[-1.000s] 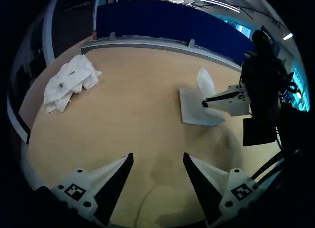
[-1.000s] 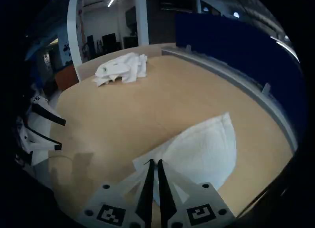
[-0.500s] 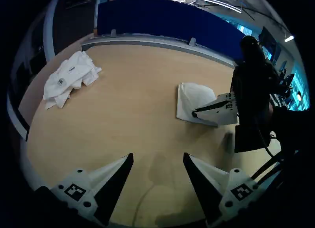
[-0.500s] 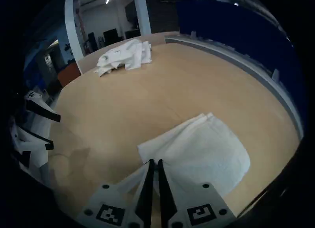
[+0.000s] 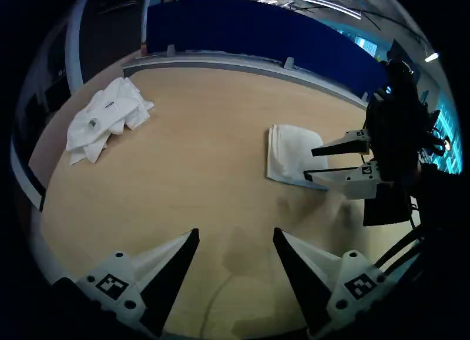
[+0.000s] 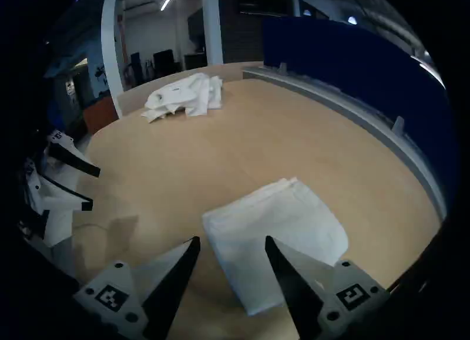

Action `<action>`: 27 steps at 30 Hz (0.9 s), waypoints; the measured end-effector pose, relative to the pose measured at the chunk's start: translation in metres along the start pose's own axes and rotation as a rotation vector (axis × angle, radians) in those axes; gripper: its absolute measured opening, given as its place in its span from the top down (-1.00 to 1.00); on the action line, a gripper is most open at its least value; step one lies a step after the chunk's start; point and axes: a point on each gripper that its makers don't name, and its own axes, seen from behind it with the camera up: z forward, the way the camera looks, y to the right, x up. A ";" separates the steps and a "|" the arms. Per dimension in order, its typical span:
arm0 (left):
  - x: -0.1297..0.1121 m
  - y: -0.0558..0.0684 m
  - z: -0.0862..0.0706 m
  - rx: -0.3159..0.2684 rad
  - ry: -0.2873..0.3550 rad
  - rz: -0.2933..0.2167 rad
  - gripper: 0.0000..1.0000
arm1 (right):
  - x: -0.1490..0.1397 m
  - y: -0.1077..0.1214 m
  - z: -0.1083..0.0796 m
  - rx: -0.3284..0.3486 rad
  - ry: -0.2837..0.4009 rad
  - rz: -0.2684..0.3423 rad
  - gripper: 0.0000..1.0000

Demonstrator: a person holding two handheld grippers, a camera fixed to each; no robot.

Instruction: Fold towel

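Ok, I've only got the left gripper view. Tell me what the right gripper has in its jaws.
Observer: Nothing. The right gripper view shows the right gripper open, with the folded towel lying flat on the table under and ahead of its jaws.
Operator: Check the fold's edges for me.
Observer: Stacked layers show along the towel's far left edge, lying roughly flush.
Operator: Now place my gripper.
Observer: The left gripper is at the table's rim on that view's left, jaws open, well apart from the towel.
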 end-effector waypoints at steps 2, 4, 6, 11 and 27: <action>0.000 0.000 0.000 0.000 0.000 -0.001 -0.87 | -0.007 0.004 -0.006 -0.024 -0.007 0.005 -0.81; 0.000 0.000 0.000 -0.001 0.000 -0.001 -0.87 | -0.016 0.008 -0.011 -0.046 -0.016 0.014 -0.81; 0.000 0.001 0.000 -0.003 0.000 -0.001 -0.87 | -0.025 0.010 -0.016 -0.064 -0.027 0.024 -0.81; 0.002 0.004 0.002 -0.010 0.001 0.004 -0.87 | -0.049 0.016 -0.027 -0.099 -0.057 0.062 -0.82; 0.003 0.010 0.005 -0.020 -0.001 0.016 -0.87 | -0.078 0.022 -0.031 -0.143 -0.093 0.107 -0.70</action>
